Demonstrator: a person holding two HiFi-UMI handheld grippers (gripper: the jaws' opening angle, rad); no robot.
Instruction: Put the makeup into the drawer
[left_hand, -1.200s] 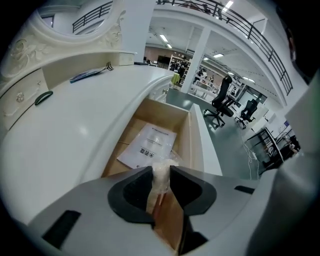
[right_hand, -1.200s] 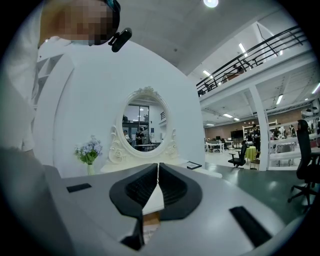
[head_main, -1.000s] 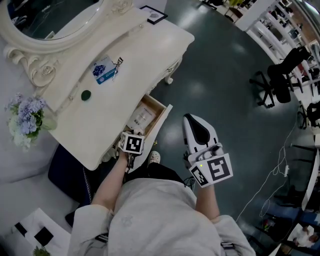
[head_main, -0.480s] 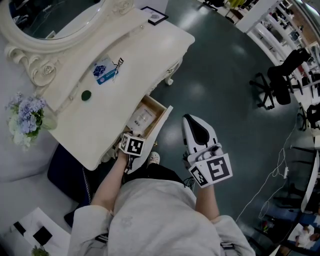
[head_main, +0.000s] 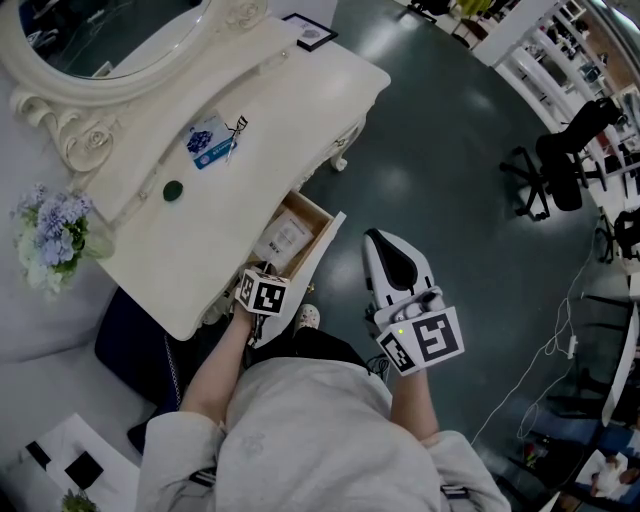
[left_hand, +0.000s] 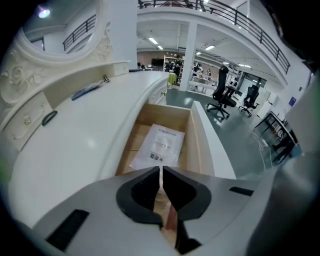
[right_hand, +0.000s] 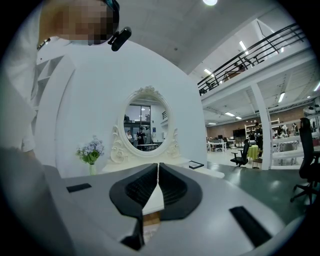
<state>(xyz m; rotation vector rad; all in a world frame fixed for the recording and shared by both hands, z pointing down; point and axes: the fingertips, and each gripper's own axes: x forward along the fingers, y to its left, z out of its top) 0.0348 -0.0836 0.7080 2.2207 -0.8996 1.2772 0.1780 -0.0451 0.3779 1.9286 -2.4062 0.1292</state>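
The wooden drawer (head_main: 322, 218) of the cream dressing table (head_main: 290, 110) is pulled out, and a flat white sachet (head_main: 283, 240) lies in it. From my left gripper (left_hand: 160, 169), just above the drawer's near end, the sachet (left_hand: 160, 146) lies straight ahead. That gripper's jaws are closing to a thin slit with nothing between them. My left gripper (head_main: 262, 318) shows mainly as its marker cube. A blue makeup packet (head_main: 208, 138), an eyelash curler (head_main: 236, 128) and a small dark green disc (head_main: 172, 190) lie on the tabletop. My right gripper (head_main: 377, 240) hangs over the floor, shut and empty.
An oval mirror (head_main: 100, 40) in a carved frame backs the table, and a vase of lilac flowers (head_main: 55, 235) stands at its left end. A dark framed card (head_main: 308, 30) lies at the far corner. Office chairs (head_main: 560, 160) stand on the dark floor to the right.
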